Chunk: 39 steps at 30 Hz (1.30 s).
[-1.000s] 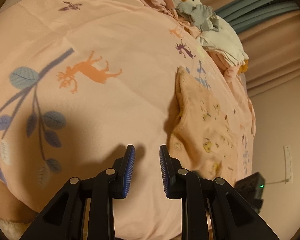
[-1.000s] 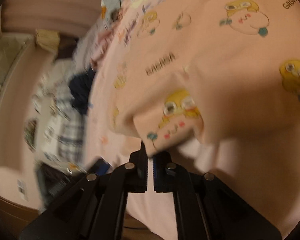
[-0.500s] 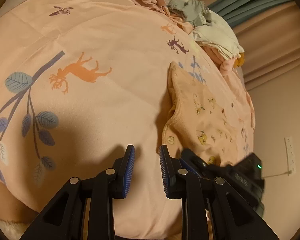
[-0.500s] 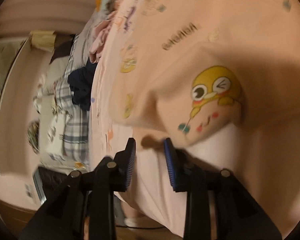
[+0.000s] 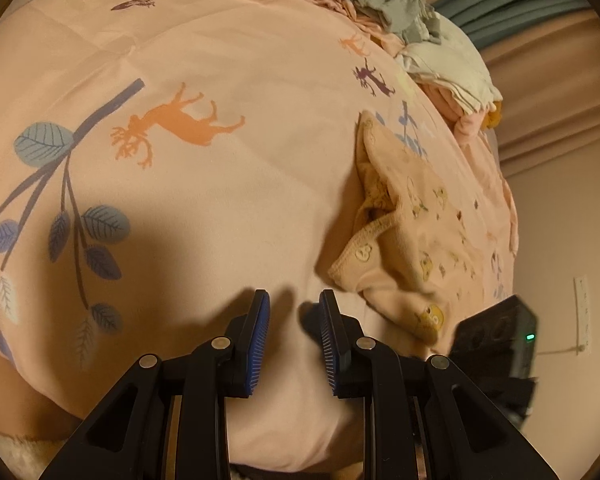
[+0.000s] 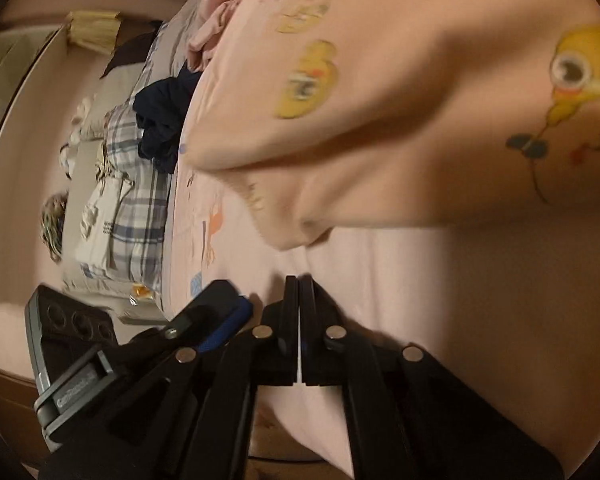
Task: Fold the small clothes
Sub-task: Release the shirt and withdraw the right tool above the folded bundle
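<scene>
Small pink garment [image 5: 416, 240] w/ yellow cartoon print lies partly folded on bedspread [image 5: 220, 60], just ahead-right of left gripper [image 5: 294, 336], jaws slightly apart, empty. Right gripper [image 6: 299, 312] has just closed, nothing between jaws. Mid-fold, I judge; next needs regrasping the loose edge.

A home bedroom: printed duvet [image 5: 228, 184], piled clothes [image 5: 440, 60], curtains [image 5: 560, 92], plaid bedding [image 6: 136, 200].

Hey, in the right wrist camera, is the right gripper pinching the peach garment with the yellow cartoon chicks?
No, the right gripper is shut on nothing, and the peach cotton garment with yellow cartoon chicks lies just beyond its tips on the pink bedspread.
</scene>
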Motion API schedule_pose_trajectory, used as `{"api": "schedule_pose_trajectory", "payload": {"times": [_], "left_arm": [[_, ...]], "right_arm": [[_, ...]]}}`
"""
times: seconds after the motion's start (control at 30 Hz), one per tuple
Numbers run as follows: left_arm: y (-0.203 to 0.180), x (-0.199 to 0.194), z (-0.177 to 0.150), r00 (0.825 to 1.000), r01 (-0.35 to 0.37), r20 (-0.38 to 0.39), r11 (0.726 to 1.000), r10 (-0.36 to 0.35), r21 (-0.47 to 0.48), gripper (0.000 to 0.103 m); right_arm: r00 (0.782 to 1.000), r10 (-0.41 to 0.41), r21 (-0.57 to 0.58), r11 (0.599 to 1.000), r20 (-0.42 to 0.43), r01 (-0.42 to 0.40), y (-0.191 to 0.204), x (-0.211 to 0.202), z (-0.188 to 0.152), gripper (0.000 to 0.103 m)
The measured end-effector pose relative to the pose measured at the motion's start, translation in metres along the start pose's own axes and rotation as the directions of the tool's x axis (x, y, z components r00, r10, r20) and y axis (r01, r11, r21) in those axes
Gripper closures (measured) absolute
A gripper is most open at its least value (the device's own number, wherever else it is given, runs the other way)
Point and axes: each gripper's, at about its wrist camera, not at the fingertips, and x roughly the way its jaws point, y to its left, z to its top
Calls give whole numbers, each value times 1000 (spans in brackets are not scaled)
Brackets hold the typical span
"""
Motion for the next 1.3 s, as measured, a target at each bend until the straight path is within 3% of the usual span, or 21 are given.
{"api": "schedule_pose_trajectory", "payload": {"times": [0.07, 0.2, 0.27, 0.33, 0.37, 0.4, 0.47, 0.57, 0.6, 0.67, 0.73, 0.8, 0.87, 0.93, 1.03, 1.17, 1.23, 1.27, 1.3], "left_arm": [[-3, -2, -2, 1000, -9, 6, 1000, 9, 21, 81], [-4, -4, -3, 1000, 0, 9, 1000, -1, 24, 81], [-1, -2, -4, 1000, 7, -2, 1000, -7, -2, 73], [2, 0, -4, 1000, 21, -16, 999, -22, -30, 72], [2, 0, -5, 1000, 21, -23, 999, -21, -29, 72], [1, 1, -5, 1000, 19, -24, 1000, -19, -22, 72], [-2, 2, -6, 1000, 5, -21, 1000, -5, -3, 72], [-6, 10, -7, 999, 12, -41, 1000, -12, -8, 70], [-7, 12, -7, 998, 37, -53, 999, -38, -19, 64], [-11, 20, -8, 989, 119, -77, 992, -122, -45, 56], [-15, 28, -7, 983, 160, -84, 985, -165, -62, 55], [-19, 38, -6, 980, 183, -67, 980, -188, -80, 55], [-22, 45, -4, 981, 184, -49, 979, -189, -91, 54], [-21, 51, -1, 965, 257, -21, 958, -262, -127, 54], [-18, 58, 3, 953, 300, 10, 937, -303, -181, 54], [-13, 63, 3, 942, 335, 64, 917, -329, -218, 51], [-16, 67, 7, 946, 325, 76, 916, -316, -234, 51], [-21, 69, 11, 953, 302, 66, 926, -294, -227, 57], [-28, 71, 14, 963, 268, 55, 943, -262, -199, 74]], "right_arm": [[1000, -3, -6, 1000, 27, 3, 2, -15, 3, 96], [984, 44, -110, 994, 174, -25, 31, -53, 20, 96], [971, -30, -142, 988, 238, 65, 42, -53, 32, 96], [961, -180, -115, 972, 209, 207, 32, -32, 50, 96], [960, -219, -85, 968, 173, 236, 22, -21, 55, 97], [967, -218, -51, 973, 134, 227, 7, -11, 60, 99], [976, -170, -5, 985, 133, 172, -6, -10, 62, 103], [987, -77, 72, 995, 138, 67, -13, -31, 63, 96], [986, -62, 74, 996, 156, 51, -10, -43, 62, 96], [976, -68, 29, 998, 208, 63, -1, -67, 56, 94], [956, -117, -10, 992, 269, 124, 10, -86, 47, 86], [928, -159, -15, 985, 336, 174, 11, -111, 34, 73], [919, -170, -7, 983, 357, 184, 3, -129, 26, 73], [907, -194, 7, 978, 373, 206, -4, -142, 20, 73], [878, -257, 24, 962, 403, 271, -16, -158, 14, 73], [865, -302, 42, 949, 401, 312, -27, -161, 20, 72], [867, -307, 54, 949, 393, 311, -34, -162, 24, 72], [869, -305, 56, 950, 388, 309, -39, -163, 27, 72], [871, -309, 56, 948, 381, 312, -41, -161, 31, 73]]}}
